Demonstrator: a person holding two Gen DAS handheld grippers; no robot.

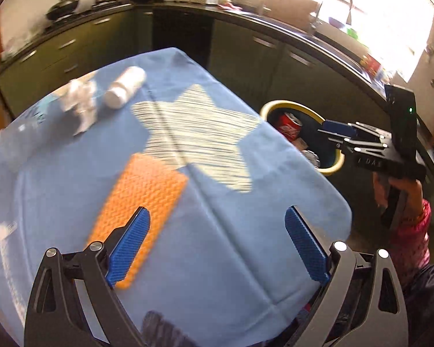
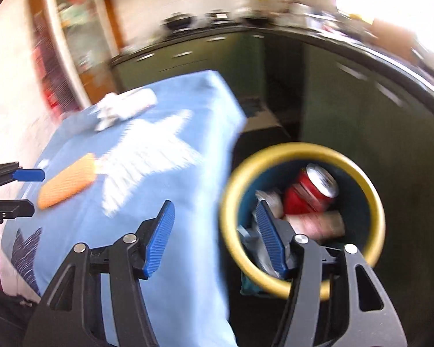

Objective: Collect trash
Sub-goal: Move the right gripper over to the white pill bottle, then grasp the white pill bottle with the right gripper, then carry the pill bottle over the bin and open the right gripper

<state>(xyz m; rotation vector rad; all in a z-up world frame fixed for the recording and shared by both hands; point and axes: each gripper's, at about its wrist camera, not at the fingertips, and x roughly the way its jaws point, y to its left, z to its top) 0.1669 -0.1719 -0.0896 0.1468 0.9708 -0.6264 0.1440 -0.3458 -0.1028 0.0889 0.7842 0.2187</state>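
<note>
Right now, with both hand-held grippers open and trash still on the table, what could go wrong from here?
1. The white bottle lies on its side on the blue cloth and could roll when nudged.
2. The crumpled paper lies right beside it, so a grasp might catch both.
3. The bin sits below the table edge and already holds a red can; a drop could bounce out.

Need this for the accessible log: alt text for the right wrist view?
The open, empty right gripper hovers between a blue-clothed table and a yellow-rimmed bin holding a red can and other trash. On the cloth lie an orange sponge-like pad and, farther back, crumpled white paper. The frame is motion-blurred.
</note>
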